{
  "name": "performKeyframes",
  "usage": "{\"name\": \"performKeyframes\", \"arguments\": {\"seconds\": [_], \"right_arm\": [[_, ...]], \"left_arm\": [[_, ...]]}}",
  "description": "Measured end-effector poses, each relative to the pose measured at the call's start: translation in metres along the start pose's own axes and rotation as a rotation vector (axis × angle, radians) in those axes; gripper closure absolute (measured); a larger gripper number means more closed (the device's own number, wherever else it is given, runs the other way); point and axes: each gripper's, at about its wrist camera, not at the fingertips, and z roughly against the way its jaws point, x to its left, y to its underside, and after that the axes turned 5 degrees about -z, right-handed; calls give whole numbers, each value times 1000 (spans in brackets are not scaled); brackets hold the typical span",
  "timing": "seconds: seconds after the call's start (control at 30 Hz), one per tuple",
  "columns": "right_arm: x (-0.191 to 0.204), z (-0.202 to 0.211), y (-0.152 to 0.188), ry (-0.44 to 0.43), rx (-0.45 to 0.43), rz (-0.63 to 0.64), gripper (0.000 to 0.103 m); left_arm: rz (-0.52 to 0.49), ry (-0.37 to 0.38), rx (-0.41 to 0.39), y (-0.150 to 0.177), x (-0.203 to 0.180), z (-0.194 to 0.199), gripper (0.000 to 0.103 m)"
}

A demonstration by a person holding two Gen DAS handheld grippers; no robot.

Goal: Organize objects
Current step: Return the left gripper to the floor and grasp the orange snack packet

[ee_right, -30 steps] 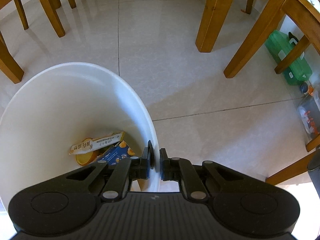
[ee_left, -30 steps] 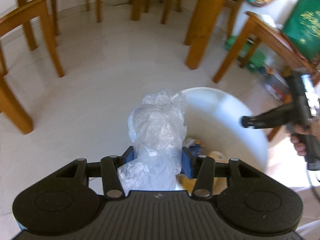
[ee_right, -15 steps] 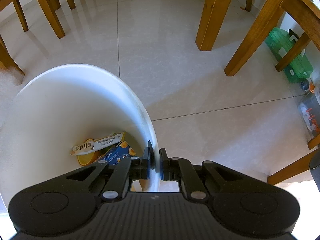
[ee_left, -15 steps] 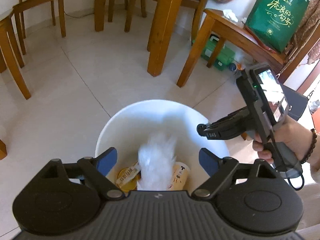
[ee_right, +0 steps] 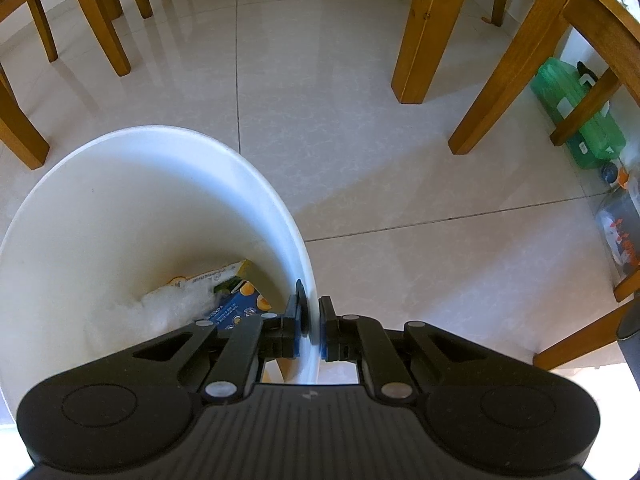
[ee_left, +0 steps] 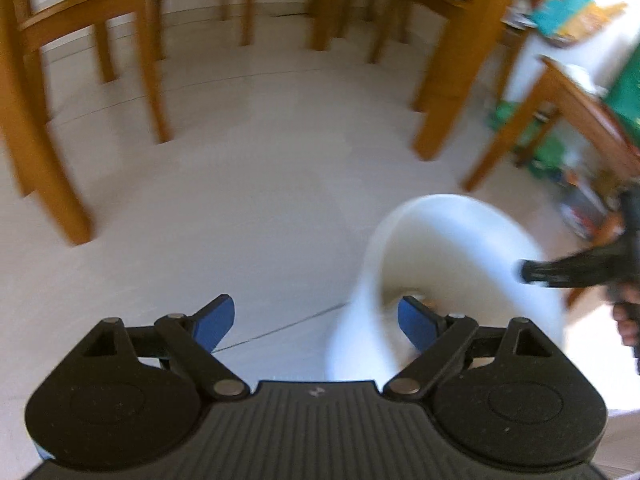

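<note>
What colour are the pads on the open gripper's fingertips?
Blue pads on the black left gripper, clearest in the left wrist view.

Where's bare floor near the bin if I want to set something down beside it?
Bare tile lies left of the white bin, out to the chair legs, and beyond its far rim toward the table leg. The right side is crowded: a green case and clutter under the side table. The right hand-held gripper clamps the bin's near rim; the left hand-held gripper is open.
</note>
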Motion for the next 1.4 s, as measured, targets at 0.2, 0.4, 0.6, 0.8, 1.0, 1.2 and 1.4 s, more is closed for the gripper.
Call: {"name": "performKeyframes", "arguments": {"seconds": [0.2, 0.4, 0.6, 0.8, 1.0, 1.2, 1.4], "right_arm": [[1, 1, 1, -1, -2, 4, 92], [3, 1, 2, 10, -4, 16, 92], [5, 0, 0, 17, 1, 12, 92], [9, 1, 1, 36, -7, 36, 91], [13, 1, 2, 54, -12, 60, 89], [13, 0, 2, 57, -10, 70, 89], [14, -1, 2, 64, -12, 78, 88]], "left_arm": [[135, -141, 46, 38, 72, -31, 14], [411, -238, 166, 99, 145, -98, 15], [572, -313, 226, 145, 182, -149, 15], [631, -359, 236, 163, 194, -180, 15], [648, -390, 241, 169, 200, -201, 17], [634, -416, 245, 172, 189, -213, 26], [595, -442, 224, 173, 182, -215, 36]]}}
